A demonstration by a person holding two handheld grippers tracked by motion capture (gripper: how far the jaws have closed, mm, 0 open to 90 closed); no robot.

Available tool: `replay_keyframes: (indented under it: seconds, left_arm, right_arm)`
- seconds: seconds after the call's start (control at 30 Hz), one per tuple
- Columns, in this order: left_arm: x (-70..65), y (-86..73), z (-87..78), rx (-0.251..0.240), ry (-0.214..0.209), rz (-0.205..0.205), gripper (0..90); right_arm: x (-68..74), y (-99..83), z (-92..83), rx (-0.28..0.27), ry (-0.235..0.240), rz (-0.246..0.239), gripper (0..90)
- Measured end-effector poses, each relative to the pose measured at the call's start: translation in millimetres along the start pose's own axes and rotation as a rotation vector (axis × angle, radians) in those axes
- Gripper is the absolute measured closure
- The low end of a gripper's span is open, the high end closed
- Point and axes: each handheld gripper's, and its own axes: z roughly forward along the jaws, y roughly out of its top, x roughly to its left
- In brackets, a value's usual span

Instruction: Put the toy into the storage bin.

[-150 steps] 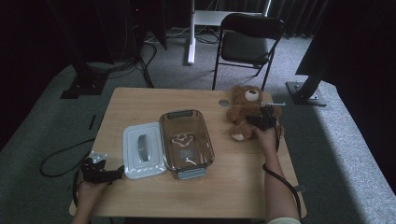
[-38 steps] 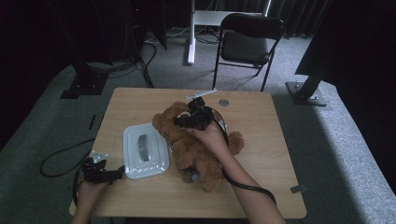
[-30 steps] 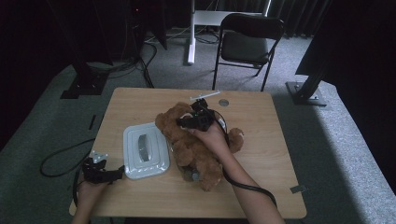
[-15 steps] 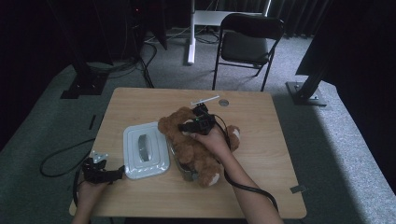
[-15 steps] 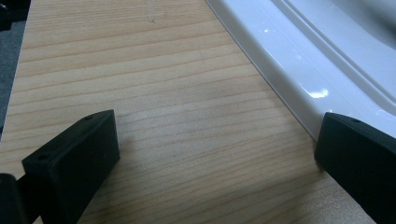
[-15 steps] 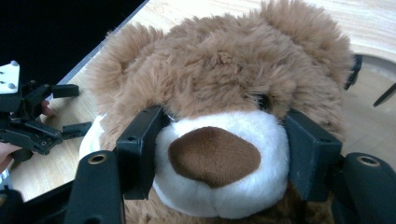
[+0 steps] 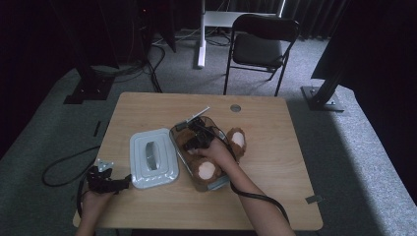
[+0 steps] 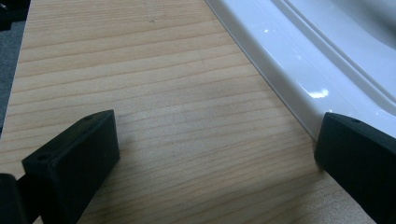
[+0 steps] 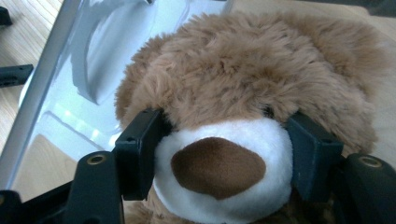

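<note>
Since five seconds ago the teddy bear (image 7: 206,157) has travelled from the far right corner of the worktop (image 7: 275,196) into the clear container (image 7: 179,135) at its middle, and over the last second it has sunk lower into that container. Going left to right: the left gripper (image 7: 105,183) rests at the near left edge of the worktop with its fingers (image 8: 74,163) wide apart and nothing between them, one of them just beside the rim of the white lid (image 7: 152,157), which lies flat to the left of the container. Next comes the container with the bear stuffed along its length, head toward the far end and one pale-soled foot (image 7: 206,170) at the near end, while the other foot (image 7: 237,139) hangs out over the right wall. The right gripper (image 7: 196,137) is clamped on the bear's head, its fingers (image 9: 140,149) pressing either side of the white muzzle at a fairly wide spread (the plush fills the gap). That stray leg lies to the right of the right fingers, so the right hand is far nearer to it than the left, and tucking it in probably calls for letting go of the head first.
</note>
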Motion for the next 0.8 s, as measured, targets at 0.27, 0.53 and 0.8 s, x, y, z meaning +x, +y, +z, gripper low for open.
replay_keyframes:
  seconds: [0.27,0.53,0.8]
  left_arm:
    - [0.0,0.1,0.0,0.0,0.0,0.0,0.5]
    - [0.0,0.1,0.0,0.0,0.0,0.0,0.5]
    - [0.0,0.1,0.1,-0.002,0.0,0.0,0.6]
  right_arm:
    - [2.3,-1.1,-10.3,-0.055,-0.021,0.004,31.3]
    - [5.4,0.9,-41.0,-0.154,0.047,0.01,33.1]
    - [15.7,-9.4,-83.2,-0.268,0.098,-0.029,32.9]
